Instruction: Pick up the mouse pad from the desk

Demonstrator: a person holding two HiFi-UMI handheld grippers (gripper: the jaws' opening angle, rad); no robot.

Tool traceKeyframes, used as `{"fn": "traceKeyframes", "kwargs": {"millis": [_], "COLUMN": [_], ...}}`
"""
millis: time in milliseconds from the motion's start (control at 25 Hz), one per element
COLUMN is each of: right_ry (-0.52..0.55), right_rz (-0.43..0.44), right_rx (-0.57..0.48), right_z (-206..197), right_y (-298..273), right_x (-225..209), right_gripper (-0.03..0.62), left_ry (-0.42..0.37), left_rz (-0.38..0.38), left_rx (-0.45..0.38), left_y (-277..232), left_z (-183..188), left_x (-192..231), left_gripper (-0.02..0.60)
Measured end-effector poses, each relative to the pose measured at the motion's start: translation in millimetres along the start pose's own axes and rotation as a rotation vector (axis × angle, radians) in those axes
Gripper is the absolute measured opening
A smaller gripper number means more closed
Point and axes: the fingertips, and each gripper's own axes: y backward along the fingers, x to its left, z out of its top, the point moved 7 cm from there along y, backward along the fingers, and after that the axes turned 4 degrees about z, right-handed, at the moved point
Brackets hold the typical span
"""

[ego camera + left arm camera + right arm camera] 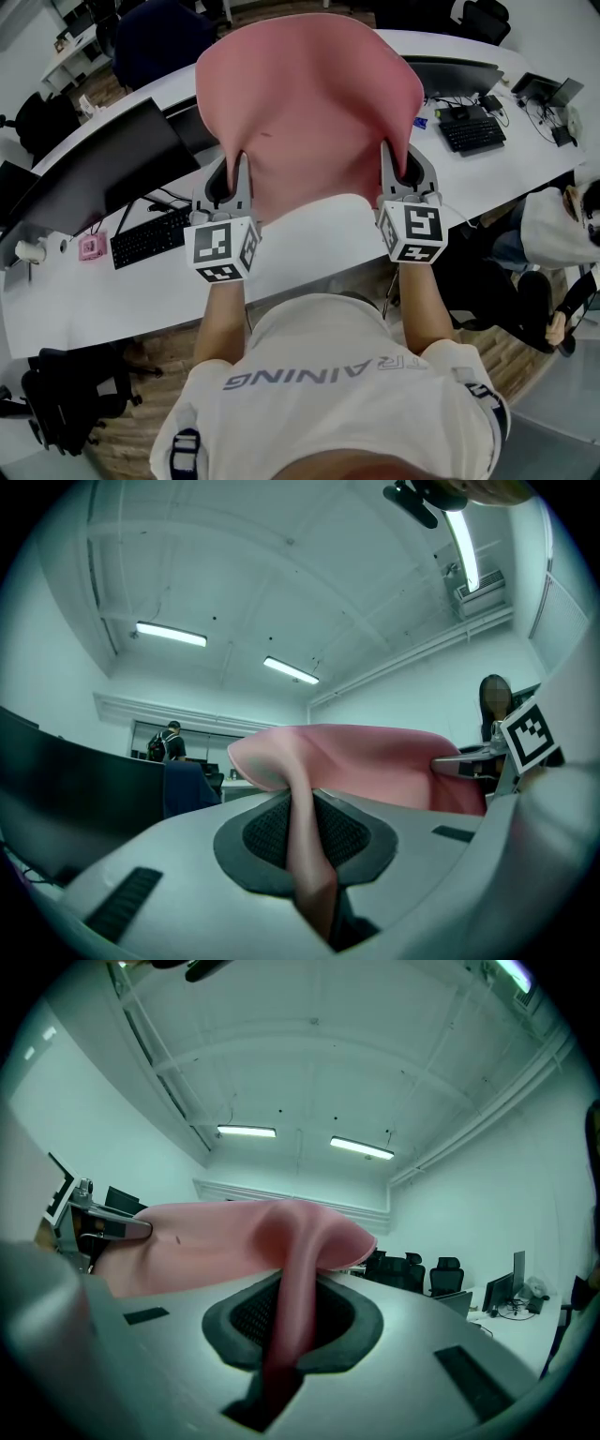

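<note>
A large pink mouse pad [309, 103] hangs in the air above the white desk [84, 300], stretched between my two grippers. My left gripper [232, 173] is shut on its near left edge, and my right gripper [398, 164] is shut on its near right edge. In the left gripper view the pink mouse pad [309, 855] runs pinched between the jaws and spreads out beyond them. In the right gripper view the mouse pad [291, 1307] is likewise clamped between the jaws. Both grippers point level, with ceiling and room behind the pad.
On the desk sit a dark monitor [103, 169], a black keyboard [150, 239] and a small pink object [91, 247] at left. Another keyboard [473, 133] and cables lie at right. A seated person [553, 225] is at the right edge; a black chair [66, 394] stands lower left.
</note>
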Motion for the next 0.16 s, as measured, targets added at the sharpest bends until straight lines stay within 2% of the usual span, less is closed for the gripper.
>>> {"fn": "traceKeyframes", "kwargs": {"millis": [160], "right_ry": [0.003], "right_rz": [-0.001], "right_rx": [-0.003], "right_z": [1.3], "right_y": [-0.1], "right_x": [0.8], "right_gripper": [0.057], "left_ry": [0.0], "left_rz": [0.001], "left_rx": [-0.005], "left_y": [-0.4], "left_z": [1.6], "left_x": [0.6], "left_gripper": [0.072]}}
